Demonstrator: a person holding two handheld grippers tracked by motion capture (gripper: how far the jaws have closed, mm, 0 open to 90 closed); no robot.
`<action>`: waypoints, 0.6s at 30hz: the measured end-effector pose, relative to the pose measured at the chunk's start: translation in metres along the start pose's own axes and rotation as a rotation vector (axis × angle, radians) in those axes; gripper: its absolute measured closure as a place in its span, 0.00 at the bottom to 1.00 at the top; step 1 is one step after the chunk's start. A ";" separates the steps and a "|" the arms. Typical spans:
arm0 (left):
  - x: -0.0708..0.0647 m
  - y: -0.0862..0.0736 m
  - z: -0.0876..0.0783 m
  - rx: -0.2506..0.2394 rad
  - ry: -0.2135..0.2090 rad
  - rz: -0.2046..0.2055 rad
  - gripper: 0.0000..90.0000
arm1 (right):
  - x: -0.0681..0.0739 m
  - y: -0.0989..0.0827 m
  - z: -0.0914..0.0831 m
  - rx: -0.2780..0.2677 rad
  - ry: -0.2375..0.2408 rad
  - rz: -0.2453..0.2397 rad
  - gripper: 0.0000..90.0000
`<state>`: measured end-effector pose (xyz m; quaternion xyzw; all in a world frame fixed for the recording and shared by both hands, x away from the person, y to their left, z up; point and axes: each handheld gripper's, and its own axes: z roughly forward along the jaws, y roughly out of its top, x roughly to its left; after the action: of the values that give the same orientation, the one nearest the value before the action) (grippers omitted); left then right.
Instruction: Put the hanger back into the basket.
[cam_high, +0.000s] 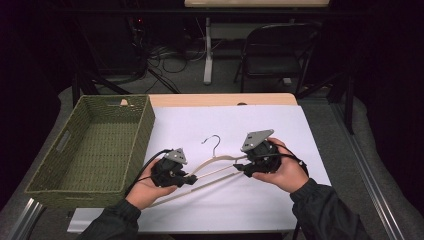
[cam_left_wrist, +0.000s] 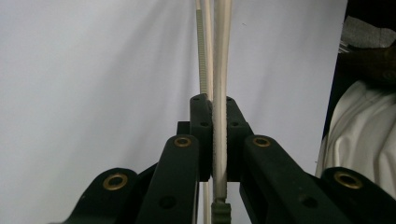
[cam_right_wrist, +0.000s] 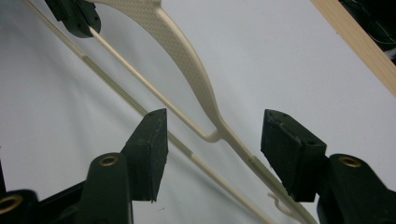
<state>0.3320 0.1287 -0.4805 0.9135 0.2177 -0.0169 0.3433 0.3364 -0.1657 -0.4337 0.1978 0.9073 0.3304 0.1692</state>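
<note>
A cream plastic hanger (cam_high: 218, 169) with a metal hook (cam_high: 215, 143) lies across the white sheet (cam_high: 265, 125) between both hands. My left gripper (cam_high: 193, 178) is shut on one arm of the hanger; in the left gripper view the pads (cam_left_wrist: 201, 135) squeeze the cream bar (cam_left_wrist: 220, 70), with my left gripper (cam_left_wrist: 215, 109) pointing along it. My right gripper (cam_high: 240, 168) stands open at the other end. In the right gripper view my right gripper (cam_right_wrist: 215, 115) has the hanger's shoulder (cam_right_wrist: 187, 60) running between its spread pads without touching them. The left gripper (cam_right_wrist: 74, 16) shows far off there.
A green woven basket (cam_high: 144, 131) with nothing in it stands on the table's left side. The wooden table edge (cam_high: 225, 99) runs behind the sheet. A folding chair (cam_high: 280, 50) and cables sit on the floor beyond.
</note>
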 end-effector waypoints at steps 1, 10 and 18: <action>0.001 0.000 -0.001 0.000 0.001 -0.003 0.97 | 0.000 0.000 0.000 0.000 0.000 0.000 0.46; 0.003 0.004 -0.014 -0.043 0.053 -0.052 0.97 | -0.013 -0.017 -0.019 -0.001 -0.046 0.055 0.46; 0.003 0.012 -0.036 -0.109 0.086 -0.085 0.97 | -0.019 -0.039 -0.020 0.033 -0.069 0.099 0.46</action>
<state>0.3356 0.1448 -0.4464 0.8832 0.2713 0.0199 0.3820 0.3350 -0.2127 -0.4415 0.2563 0.8954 0.3161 0.1805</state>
